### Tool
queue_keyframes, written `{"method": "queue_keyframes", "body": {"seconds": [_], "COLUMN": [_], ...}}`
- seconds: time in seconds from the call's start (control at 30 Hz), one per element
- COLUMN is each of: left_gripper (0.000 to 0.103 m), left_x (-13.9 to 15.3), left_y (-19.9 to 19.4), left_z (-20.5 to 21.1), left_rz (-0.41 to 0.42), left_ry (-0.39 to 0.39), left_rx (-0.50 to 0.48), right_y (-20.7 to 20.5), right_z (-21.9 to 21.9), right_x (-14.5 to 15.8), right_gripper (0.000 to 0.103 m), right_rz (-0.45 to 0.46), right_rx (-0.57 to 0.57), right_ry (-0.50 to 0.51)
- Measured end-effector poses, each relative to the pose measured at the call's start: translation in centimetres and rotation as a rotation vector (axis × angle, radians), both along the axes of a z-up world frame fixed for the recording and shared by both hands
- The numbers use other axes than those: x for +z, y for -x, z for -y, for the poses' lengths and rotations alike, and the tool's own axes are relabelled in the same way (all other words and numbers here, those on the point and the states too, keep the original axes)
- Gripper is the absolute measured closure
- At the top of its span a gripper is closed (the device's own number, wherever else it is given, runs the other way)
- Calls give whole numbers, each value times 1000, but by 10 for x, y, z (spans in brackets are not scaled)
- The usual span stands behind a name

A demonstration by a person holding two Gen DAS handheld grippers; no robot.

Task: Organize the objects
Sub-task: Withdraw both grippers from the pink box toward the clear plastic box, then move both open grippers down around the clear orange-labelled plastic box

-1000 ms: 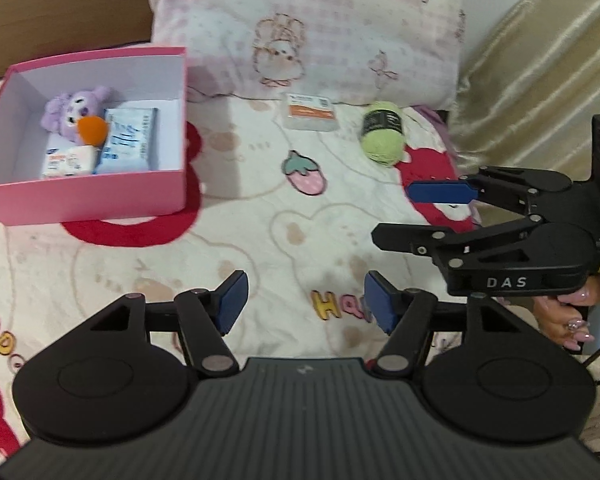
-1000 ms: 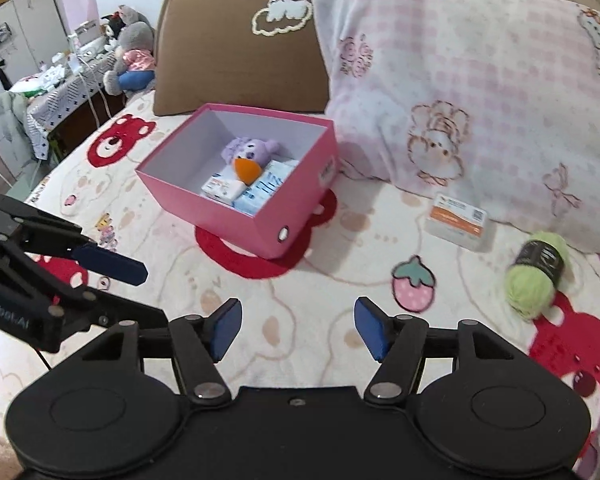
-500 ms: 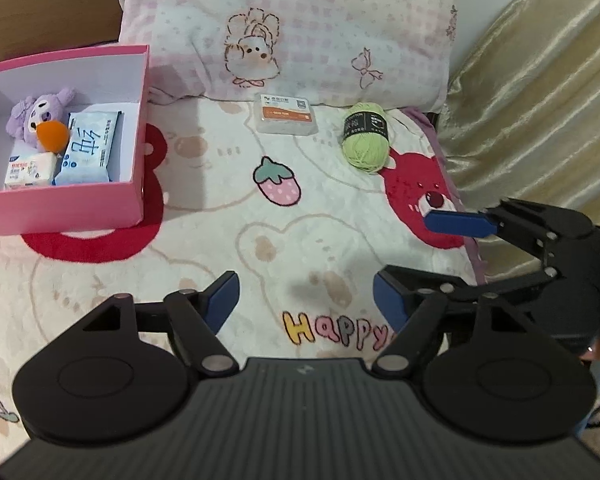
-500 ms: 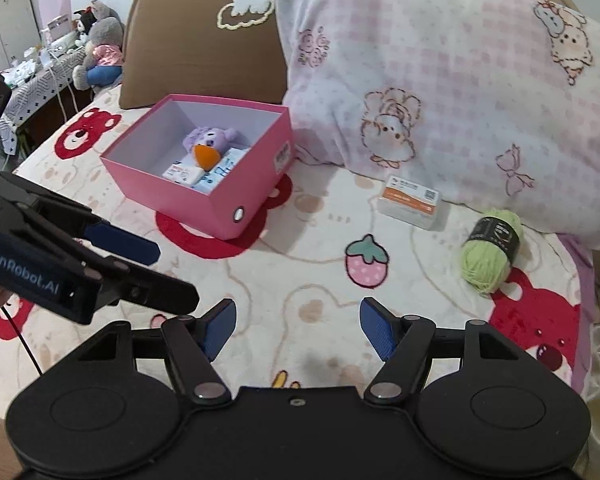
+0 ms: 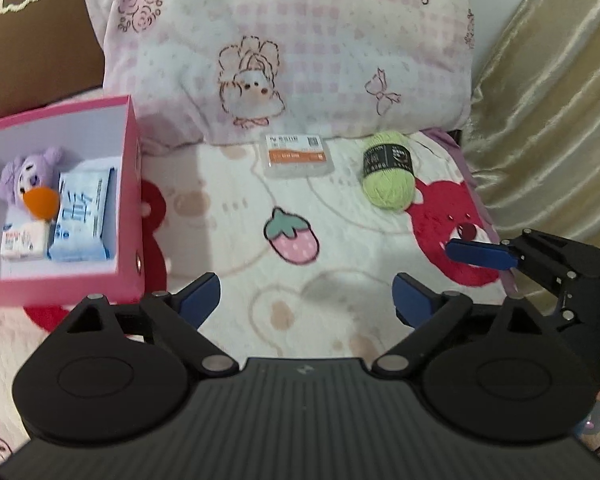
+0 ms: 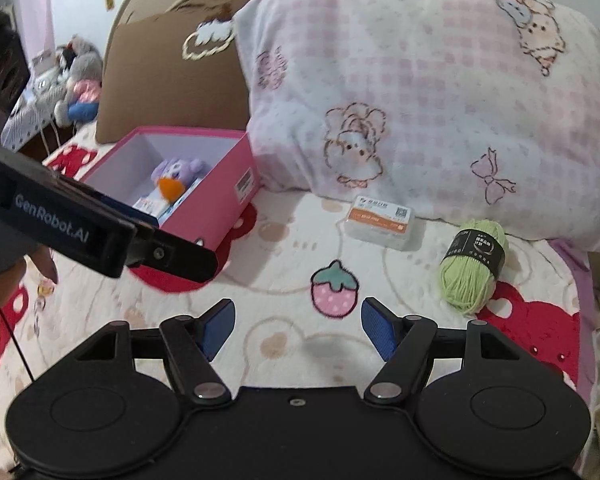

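Big pink checked pillow (image 5: 291, 52) up against the bed (image 5: 227, 216), pink box (image 5: 129, 184) left with a purple plush (image 5: 23, 176) inside, green yarn (image 5: 388, 180) and a small white case (image 5: 300, 156) lying loose by the pillow. Left gripper (image 5: 306, 294) and right gripper (image 6: 295, 326) both empty, jaws spread wide.

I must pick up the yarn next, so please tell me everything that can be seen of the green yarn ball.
The green yarn ball is a small oval skein of light green wool-like thread. A black paper band with white print is wrapped around its upper half. It lies tilted on the printed blanket, near the foot of the pink checked pillow and right of the flat white packet. Nothing grips it.
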State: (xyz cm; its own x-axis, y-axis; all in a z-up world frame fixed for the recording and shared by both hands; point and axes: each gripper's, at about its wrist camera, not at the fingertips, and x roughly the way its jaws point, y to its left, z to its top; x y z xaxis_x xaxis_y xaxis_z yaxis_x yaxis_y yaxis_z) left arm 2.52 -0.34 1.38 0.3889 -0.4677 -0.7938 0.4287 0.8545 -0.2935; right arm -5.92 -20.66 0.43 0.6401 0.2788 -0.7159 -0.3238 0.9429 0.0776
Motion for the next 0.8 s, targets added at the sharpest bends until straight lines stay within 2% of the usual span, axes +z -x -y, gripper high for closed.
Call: {"method": "queue_keyframes", "body": {"seconds": [0.1,0.2,0.5,0.6,0.73,0.8], "left_gripper": [9,9,10,10,10,10], "left_x": [-8,-17,-41,-53,-69,-75], "left_y": [-13,-23,-54,-73,-89,-93], "left_z": [11,19,40,40,48,54], "left_rz": [-14,6,176,155,171,206], "left_ry": [-43,-46,-41,25,13,-12], "left_rx": [19,21,42,80,79,56], "right_y": [-13,-25,-57,-69,-86,-93], "right_z": [10,18,12,8,7,5], "right_x": [-8,-21,-59,-70,-84,-86], "right_gripper": [29,29,29,29,29,29], "right_rz": [25,41,136,155,163,181], "right_rx": [-35,-59,-61,-59,-101,-175], "right_ry": [-38,-84,-5,11,11,44]}}
